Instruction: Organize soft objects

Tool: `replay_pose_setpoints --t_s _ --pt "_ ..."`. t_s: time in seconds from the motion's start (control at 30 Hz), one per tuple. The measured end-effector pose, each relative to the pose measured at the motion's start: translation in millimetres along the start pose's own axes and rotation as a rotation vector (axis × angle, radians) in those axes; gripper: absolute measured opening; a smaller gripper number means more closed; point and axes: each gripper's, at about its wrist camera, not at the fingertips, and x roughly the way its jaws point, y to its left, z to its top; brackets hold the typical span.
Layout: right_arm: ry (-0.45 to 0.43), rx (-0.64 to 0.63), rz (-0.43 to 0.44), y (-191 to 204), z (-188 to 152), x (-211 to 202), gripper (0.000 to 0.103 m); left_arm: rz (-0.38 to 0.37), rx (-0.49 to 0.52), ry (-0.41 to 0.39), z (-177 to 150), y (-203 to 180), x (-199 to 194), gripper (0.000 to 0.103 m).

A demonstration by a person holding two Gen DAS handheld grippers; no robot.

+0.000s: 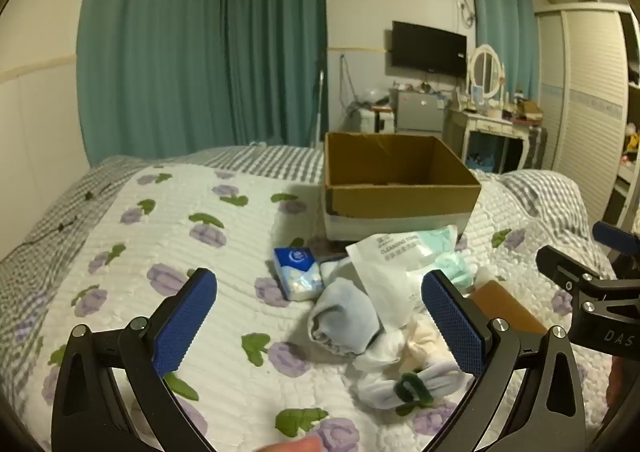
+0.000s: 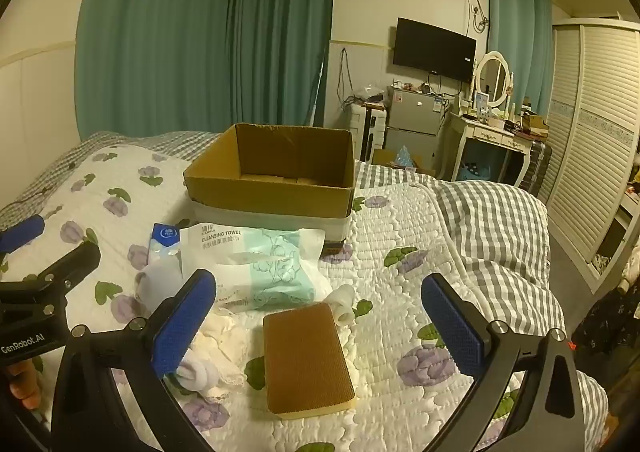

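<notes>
An open cardboard box (image 1: 400, 192) (image 2: 272, 192) stands on the quilted bed. In front of it lies a pile of soft things: a cleansing-towel pack (image 1: 396, 252) (image 2: 260, 264), a blue tissue pack (image 1: 298, 272) (image 2: 164, 236), a light-blue rolled sock (image 1: 344, 316), white socks and cloth (image 1: 400, 376) (image 2: 216, 336), and a brown-topped sponge (image 2: 306, 356) (image 1: 504, 304). My left gripper (image 1: 320, 328) is open and empty, above the pile. My right gripper (image 2: 320, 328) is open and empty, above the sponge. Each gripper shows at the edge of the other's view.
A floral quilt (image 1: 160, 252) covers the bed, with a grey checked blanket (image 2: 500, 220) bunched at the right. Beyond the bed are teal curtains, a small fridge (image 2: 412, 120), a dressing table (image 2: 488, 132) and a wardrobe (image 2: 592, 152).
</notes>
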Motion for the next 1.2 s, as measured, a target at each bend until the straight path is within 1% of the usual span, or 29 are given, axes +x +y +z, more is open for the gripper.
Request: replay_pose_setpoints --t_s 0.13,0.17,0.2,0.53,0.57,1.2 --pt "-0.002 -0.001 0.0 1 0 0 0.103 0.007 -0.001 0.004 2 -4 2 0.103" --pt "-0.003 -0.002 -0.001 1 0 0 0.103 0.0 -0.01 -0.015 -1 -3 -2 0.103" --pt "0.001 -0.003 -0.001 1 -1 1 0.103 -0.025 -0.047 0.002 0 5 1 0.103" --pt "0.006 0.0 0.003 -4 -4 4 0.103 -0.02 -0.033 0.002 1 8 0 0.103" --pt "0.01 -0.006 -0.001 2 -2 3 0.103 -0.02 -0.032 0.002 0 7 0 0.103" --pt "0.014 -0.014 -0.003 2 -6 4 0.103 -0.018 -0.026 -0.002 0 5 -1 0.103"
